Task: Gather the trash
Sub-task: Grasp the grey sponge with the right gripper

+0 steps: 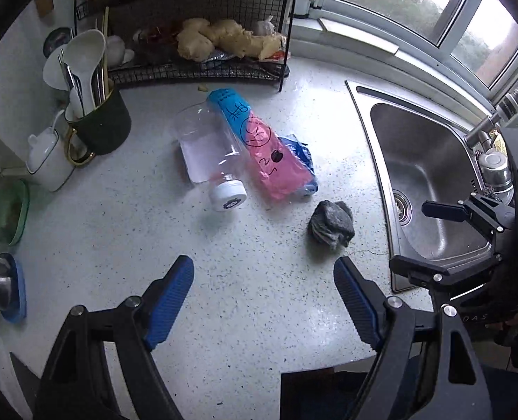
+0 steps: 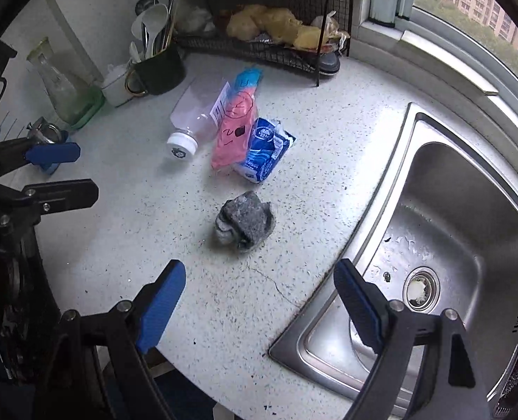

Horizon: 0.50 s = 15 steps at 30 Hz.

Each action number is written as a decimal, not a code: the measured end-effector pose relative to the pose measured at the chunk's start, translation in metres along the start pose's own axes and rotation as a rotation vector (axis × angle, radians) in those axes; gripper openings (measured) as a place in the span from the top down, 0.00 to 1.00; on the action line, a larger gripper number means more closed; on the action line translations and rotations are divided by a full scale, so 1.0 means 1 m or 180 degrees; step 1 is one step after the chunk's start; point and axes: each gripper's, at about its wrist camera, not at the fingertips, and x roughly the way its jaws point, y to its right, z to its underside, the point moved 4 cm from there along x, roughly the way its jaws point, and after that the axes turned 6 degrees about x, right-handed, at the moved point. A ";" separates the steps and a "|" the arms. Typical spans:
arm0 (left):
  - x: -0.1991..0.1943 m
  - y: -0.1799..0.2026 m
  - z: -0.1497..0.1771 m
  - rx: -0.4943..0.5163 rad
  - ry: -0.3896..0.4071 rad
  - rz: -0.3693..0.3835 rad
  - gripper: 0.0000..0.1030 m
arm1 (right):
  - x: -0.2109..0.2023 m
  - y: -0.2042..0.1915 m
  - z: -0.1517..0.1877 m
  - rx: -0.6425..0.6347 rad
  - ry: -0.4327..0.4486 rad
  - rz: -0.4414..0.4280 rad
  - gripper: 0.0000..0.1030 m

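Crumpled grey wad (image 2: 244, 222), pink-blue wrapper (image 2: 236, 127), clear bottle (image 2: 192, 119)

A speckled white desk (image 1: 252, 315) carries a steel sink (image 2: 468, 210) at its right. At the back stands a black wire rack (image 1: 203, 70) holding ginger roots (image 1: 224, 40). Left of it, a dark green mug (image 1: 103, 124) holds white spoons (image 1: 85, 59), beside a small white lidded pot (image 1: 47, 161).

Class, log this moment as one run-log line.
left gripper: open, empty | right gripper: open, empty | grey wad, bottle, pink bag: on counter
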 end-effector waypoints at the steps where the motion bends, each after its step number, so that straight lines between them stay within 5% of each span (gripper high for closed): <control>1: 0.006 -0.006 -0.002 -0.0022 -0.0031 0.0015 0.21 | 0.008 -0.001 -0.003 -0.0013 -0.0060 -0.0006 0.17; 12: 0.042 -0.055 -0.014 -0.0188 -0.0279 0.0090 0.21 | 0.071 -0.014 -0.034 -0.0198 -0.0479 0.0026 0.17; 15: 0.043 -0.065 -0.016 -0.0232 -0.0267 0.0120 0.21 | 0.084 -0.016 -0.035 -0.0253 -0.0611 0.0041 0.31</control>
